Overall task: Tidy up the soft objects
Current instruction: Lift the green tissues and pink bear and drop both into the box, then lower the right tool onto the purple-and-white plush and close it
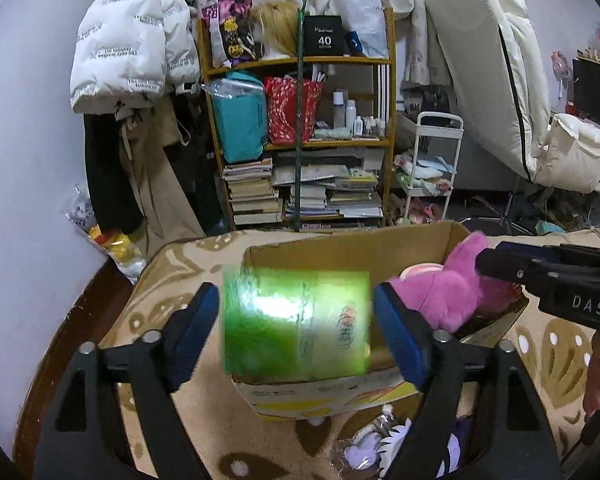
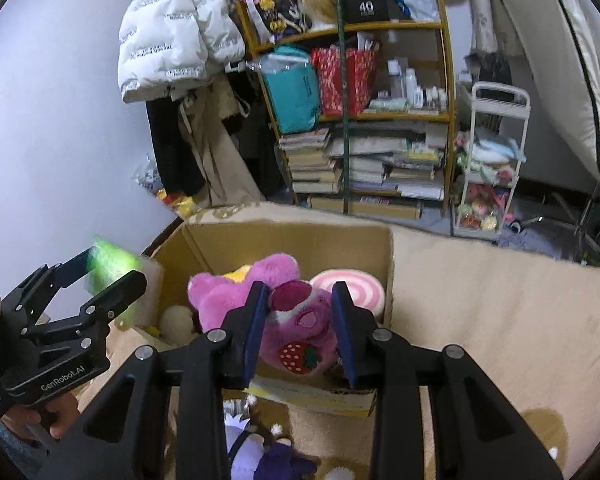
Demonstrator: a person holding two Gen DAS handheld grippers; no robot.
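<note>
A cardboard box (image 1: 324,394) stands on a beige patterned blanket; it also shows in the right wrist view (image 2: 288,238). My left gripper (image 1: 296,328) is spread wide around a motion-blurred green package (image 1: 296,324), which looks loose between the pads above the box; it shows from the side in the right wrist view (image 2: 108,264). My right gripper (image 2: 300,328) is shut on a pink plush bear (image 2: 300,320) with a strawberry patch and holds it in the box. The bear shows in the left wrist view (image 1: 448,288). A pink swirl cushion (image 2: 348,284) lies behind the bear.
A purple and white plush (image 2: 256,448) lies on the blanket (image 2: 480,300) in front of the box. A wooden shelf (image 1: 300,120) with books and bags stands behind, next to a white cart (image 1: 432,168) and hanging coats.
</note>
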